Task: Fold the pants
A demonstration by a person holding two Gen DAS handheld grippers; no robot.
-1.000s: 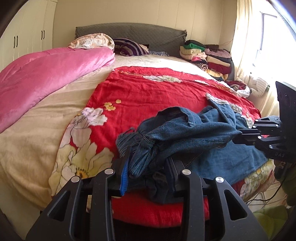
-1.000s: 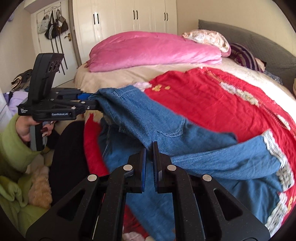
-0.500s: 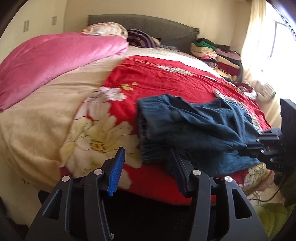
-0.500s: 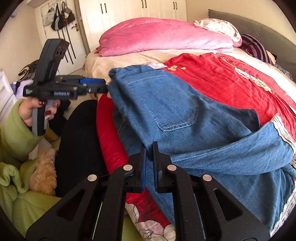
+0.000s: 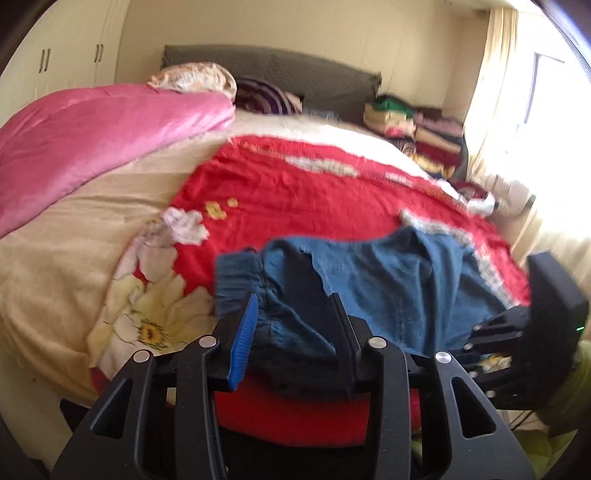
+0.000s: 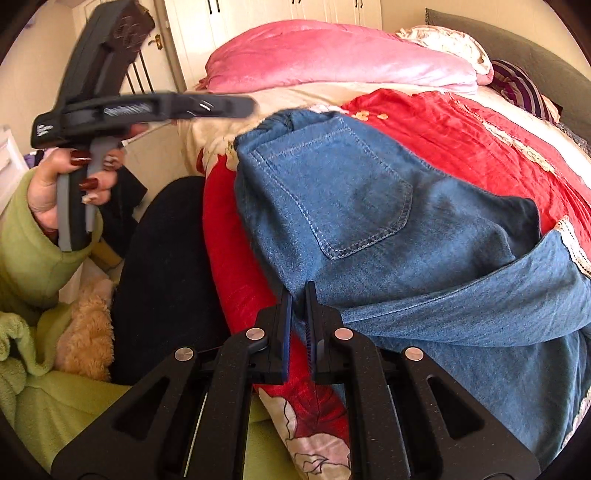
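Observation:
Blue denim pants (image 6: 351, 206) lie on the red floral bedspread (image 6: 461, 140) at the bed's near edge, back pocket up, one leg folded across. They also show in the left wrist view (image 5: 388, 288), waistband towards me. My left gripper (image 5: 291, 310) is open and empty, just above the waistband; from the right wrist view it (image 6: 243, 105) hovers blurred beside the pants' far corner. My right gripper (image 6: 298, 291) is shut on the pants' near edge.
A pink duvet (image 5: 92, 147) is piled on the bed's left side. Pillows (image 5: 192, 77) lie against the grey headboard. A stack of folded clothes (image 5: 417, 136) sits at the far right. Wardrobe doors (image 6: 258, 11) stand beyond the bed.
My left gripper let go of the waistband and opened; the pants dropped flat onto the bedspread. The left gripper then lifted up. The right gripper stayed shut on the pants' edge.

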